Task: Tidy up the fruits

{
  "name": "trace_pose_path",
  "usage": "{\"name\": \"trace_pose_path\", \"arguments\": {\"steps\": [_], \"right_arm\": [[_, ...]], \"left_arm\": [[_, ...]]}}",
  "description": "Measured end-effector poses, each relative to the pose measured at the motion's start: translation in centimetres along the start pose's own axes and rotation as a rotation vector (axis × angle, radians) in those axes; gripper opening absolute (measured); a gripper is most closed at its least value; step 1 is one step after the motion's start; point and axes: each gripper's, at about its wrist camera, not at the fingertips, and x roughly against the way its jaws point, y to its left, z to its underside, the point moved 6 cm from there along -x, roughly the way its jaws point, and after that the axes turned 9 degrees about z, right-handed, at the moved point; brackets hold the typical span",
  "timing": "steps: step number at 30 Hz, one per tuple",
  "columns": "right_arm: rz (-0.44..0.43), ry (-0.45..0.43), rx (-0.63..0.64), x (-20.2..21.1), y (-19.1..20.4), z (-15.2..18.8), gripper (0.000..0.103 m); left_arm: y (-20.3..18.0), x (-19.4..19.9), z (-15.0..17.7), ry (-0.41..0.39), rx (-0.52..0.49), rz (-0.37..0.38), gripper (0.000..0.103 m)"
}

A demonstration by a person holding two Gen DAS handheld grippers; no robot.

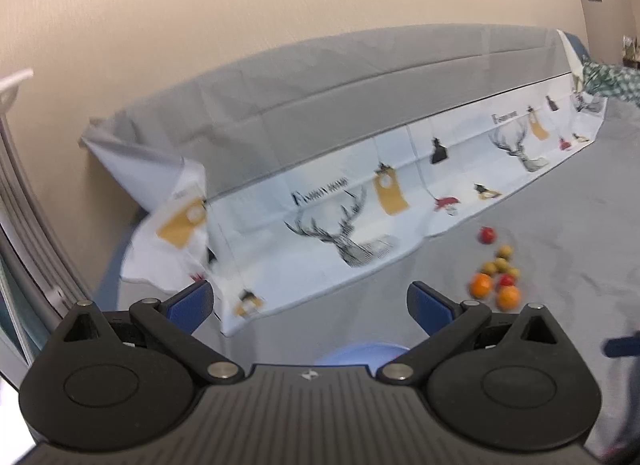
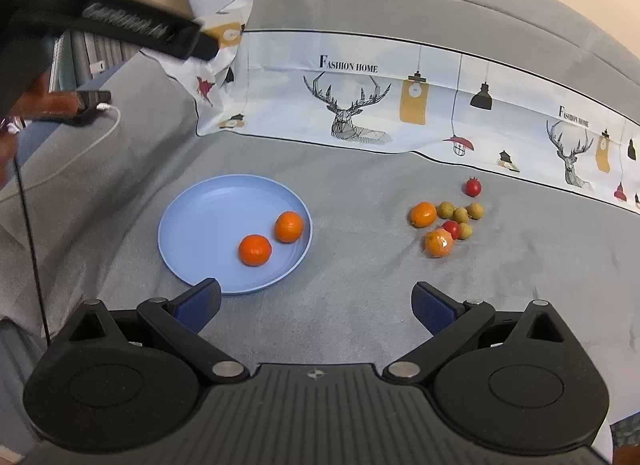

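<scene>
In the left wrist view, the left hand-held gripper (image 1: 310, 303) fills the lower part of the frame with its two blue fingers spread wide apart and nothing between them. It is tilted, so the whole scene leans. Beyond the fingers lies a grey surface (image 1: 560, 205) like a bed or sofa cover, and across the middle of the frame runs a folded white cloth (image 1: 340, 225) printed with deer heads and lamps. The picture is blurred. At the right of the frame a small group of loose fruits (image 1: 496, 273) lies on the grey surface, well apart from the fingers. A small part of the blue plate (image 1: 360, 353) shows at the lower centre, just behind the gripper body.

In the right wrist view, the right hand-held gripper (image 2: 316, 307) is also spread wide and holds nothing. It looks down on the grey surface. The blue plate (image 2: 200, 225) lies at centre left, with two oranges (image 2: 272, 241) on its right side, near each other but not touching. At centre right the loose fruits (image 2: 448, 221) lie together: two oranges, two red fruits and some small yellow-green ones; one red fruit sits slightly apart, above the group. The fruits are round, so no long axis shows. The other gripper (image 2: 120, 29) crosses the upper left of the frame, blurred. A white cable (image 2: 80, 149) lies at the left.
</scene>
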Motion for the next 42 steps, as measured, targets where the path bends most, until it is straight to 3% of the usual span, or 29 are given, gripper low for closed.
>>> {"name": "trace_pose_path", "arguments": {"steps": [7,16,29,36,42], "right_arm": [[0.007,0.03,0.044,-0.8,1.2,-0.7,0.101],[0.005,0.063,0.108,-1.7,3.1,-1.1,0.101],[-0.002,0.094,0.146,-2.7,4.4,-1.2,0.101],[-0.002,0.088,0.128,-2.7,4.0,-1.3,0.101],[0.0,0.084,0.108,-2.5,3.4,-1.1,0.101]], "left_arm": [[4.7,-3.0,-0.4,-0.007,-0.074,-0.109,0.103],[12.9,-7.2,2.4,0.079,-0.042,-0.26,0.103],[14.5,-10.9,6.2,0.208,-0.053,-0.269,0.103],[14.1,-7.9,3.2,0.118,-0.019,-0.284,0.103],[11.0,-4.6,-0.5,0.026,-0.023,-0.237,0.103]]}}
